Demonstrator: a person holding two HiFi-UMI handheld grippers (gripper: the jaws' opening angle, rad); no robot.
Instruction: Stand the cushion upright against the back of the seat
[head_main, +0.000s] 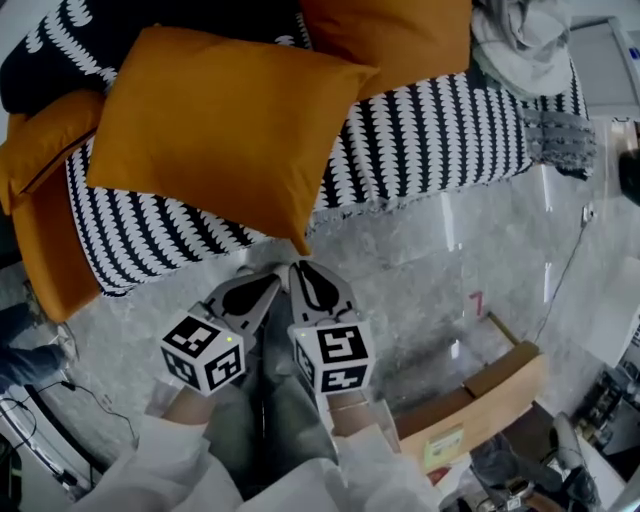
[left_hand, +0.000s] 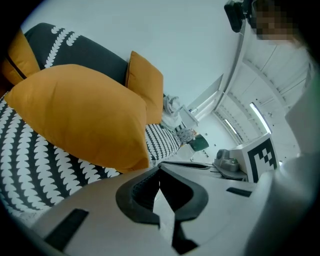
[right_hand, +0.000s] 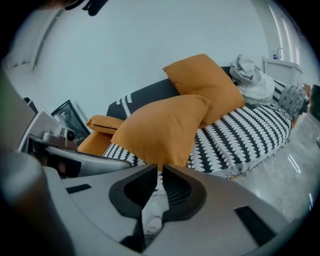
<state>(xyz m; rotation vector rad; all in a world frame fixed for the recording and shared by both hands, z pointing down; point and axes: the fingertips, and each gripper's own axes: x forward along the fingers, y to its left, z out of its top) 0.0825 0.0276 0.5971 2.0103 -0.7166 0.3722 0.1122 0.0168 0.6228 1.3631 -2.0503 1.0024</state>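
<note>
A large orange cushion (head_main: 220, 130) (left_hand: 80, 115) (right_hand: 160, 130) lies tilted on the black-and-white patterned seat (head_main: 430, 140), with one corner hanging over the front edge. A second orange cushion (head_main: 390, 40) (right_hand: 205, 82) leans against the dark seat back (right_hand: 145, 95) behind it. My left gripper (head_main: 274, 273) (left_hand: 160, 167) is shut and empty, just below and left of that hanging corner. Beside it, my right gripper (head_main: 300, 268) (right_hand: 160, 167) is shut too. The corner shows just past its tips, and I see no fabric pinched between them.
An orange armrest (head_main: 45, 230) closes the sofa's left end. Grey clothes (head_main: 520, 40) are heaped at the right end. On the pale floor stand a wooden box (head_main: 480, 400) to my right and cables (head_main: 90, 400) to my left.
</note>
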